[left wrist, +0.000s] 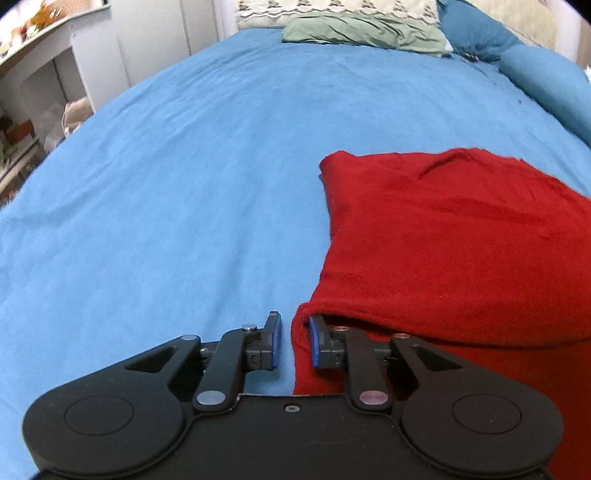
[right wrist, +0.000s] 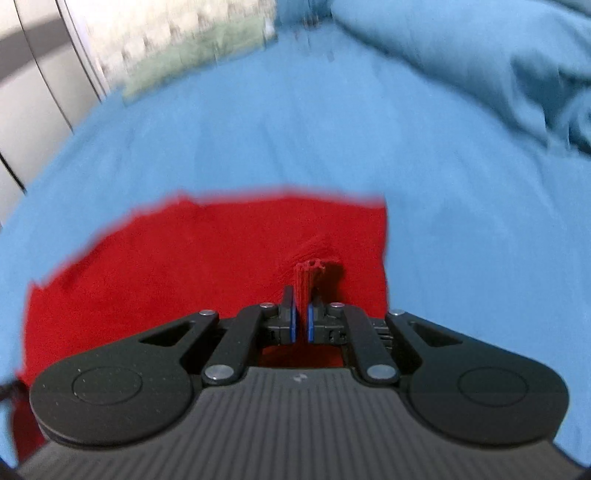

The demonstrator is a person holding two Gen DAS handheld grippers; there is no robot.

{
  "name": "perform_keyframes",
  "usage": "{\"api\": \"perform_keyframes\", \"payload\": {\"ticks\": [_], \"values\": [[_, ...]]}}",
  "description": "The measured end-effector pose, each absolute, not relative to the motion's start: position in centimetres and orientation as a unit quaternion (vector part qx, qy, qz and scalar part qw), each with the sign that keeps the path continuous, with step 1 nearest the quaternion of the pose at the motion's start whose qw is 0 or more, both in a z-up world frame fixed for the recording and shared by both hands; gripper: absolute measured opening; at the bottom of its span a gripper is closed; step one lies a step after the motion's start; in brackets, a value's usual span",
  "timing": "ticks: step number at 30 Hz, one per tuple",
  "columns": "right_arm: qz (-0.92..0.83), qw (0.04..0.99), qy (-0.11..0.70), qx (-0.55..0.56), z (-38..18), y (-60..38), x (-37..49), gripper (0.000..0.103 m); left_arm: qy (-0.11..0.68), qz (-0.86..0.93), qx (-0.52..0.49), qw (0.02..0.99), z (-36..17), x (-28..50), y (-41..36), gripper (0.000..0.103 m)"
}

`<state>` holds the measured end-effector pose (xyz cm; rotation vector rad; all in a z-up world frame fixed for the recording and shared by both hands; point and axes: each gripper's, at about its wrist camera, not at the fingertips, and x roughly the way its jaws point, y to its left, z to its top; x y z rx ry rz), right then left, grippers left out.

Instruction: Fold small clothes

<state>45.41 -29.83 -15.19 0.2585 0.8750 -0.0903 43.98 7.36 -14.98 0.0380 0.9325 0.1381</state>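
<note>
A red garment lies spread on the blue sheet of a bed, toward the right half in the left wrist view, with its left edge running from a far corner down toward the camera.

The left tool sits low at that near left edge. Its jaws stand narrowly apart with nothing pinched: the left finger rests over bare sheet, and the right finger is tucked just under a folded lip of the red cloth, so the garment's edge falls in the gap between them.

The right tool is closed on a bunched pinch of the red garment, near the cloth's right edge; a small tuft of fabric stands up past the fingertips. This view is motion-blurred, so finer detail cannot be told.

At the head of the bed lie a green pillow and a patterned pillow behind it. A blue duvet is heaped along the right side, well apart from the garment. White shelves with clutter stand off the bed's left side.
</note>
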Motion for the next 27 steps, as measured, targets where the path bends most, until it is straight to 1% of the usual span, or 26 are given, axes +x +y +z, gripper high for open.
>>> {"api": "perform_keyframes", "payload": {"ticks": [1, 2, 3, 4, 5, 6, 8, 11, 14, 16, 17, 20, 22, 24, 27], "values": [[-0.049, 0.892, 0.433, 0.121, -15.9, -29.8, 44.8, 0.025, 0.45, 0.065, 0.02, 0.891, -14.7, 43.8, 7.2, 0.026], [-0.056, 0.891, 0.436, 0.116, -16.2, -29.9, 44.1, 0.028, 0.448, 0.063, 0.019, 0.892, -14.2, 43.7, 6.7, 0.038], [-0.062, 0.891, 0.436, 0.113, -16.1, -30.0, 43.5, 0.046, 0.442, 0.06, 0.024, 0.895, -13.5, 43.4, 6.5, 0.051], [-0.073, 0.891, 0.435, 0.109, -15.8, -30.0, 42.9, 0.074, 0.431, 0.056, 0.032, 0.9, -12.8, 42.8, 6.4, 0.055], [-0.084, 0.896, 0.424, 0.105, -15.2, -29.8, 42.2, 0.084, 0.415, 0.044, 0.042, 0.908, -11.8, 42.2, 5.9, 0.058], [-0.085, 0.903, 0.408, 0.101, -14.6, -29.5, 41.7, 0.094, 0.402, 0.031, 0.052, 0.914, -11.0, 42.0, 5.3, 0.059], [-0.057, 0.918, 0.383, 0.084, -13.5, -28.4, 40.7, 0.095, 0.385, -0.003, 0.067, 0.92, -10.2, 42.3, 4.0, 0.059], [-0.002, 0.919, 0.389, 0.057, -13.5, -26.1, 41.9, 0.095, 0.392, -0.058, 0.061, 0.916, -10.6, 44.0, 2.1, 0.06], [0.019, 0.908, 0.414, 0.053, -15.3, -24.9, 43.5, 0.095, 0.432, -0.062, 0.034, 0.899, -13.7, 46.6, 1.5, 0.06], [-0.002, 0.899, 0.435, 0.057, -17.0, -25.3, 44.0, 0.095, 0.468, -0.037, 0.019, 0.883, -16.1, 47.5, 2.3, 0.063], [-0.007, 0.899, 0.433, 0.068, -17.5, -25.8, 44.0, 0.095, 0.459, -0.038, -0.003, 0.888, -16.5, 47.3, 3.2, 0.064], [-0.002, 0.899, 0.431, 0.08, -17.2, -26.1, 43.8, 0.095, 0.455, -0.027, -0.027, 0.89, -15.2, 46.6, 4.0, 0.062], [0.002, 0.902, 0.426, 0.077, -16.3, -26.1, 43.3, 0.095, 0.43, -0.038, -0.041, 0.901, -13.8, 46.4, 4.3, 0.062], [0.009, 0.91, 0.406, 0.08, -15.2, -26.3, 42.9, 0.096, 0.412, -0.045, -0.035, 0.909, -12.7, 48.0, 4.4, 0.066], [0.012, 0.913, 0.399, 0.08, -14.4, -26.1, 43.5, 0.096, 0.408, -0.044, -0.023, 0.912, -13.0, 51.0, 4.4, 0.066]]}}
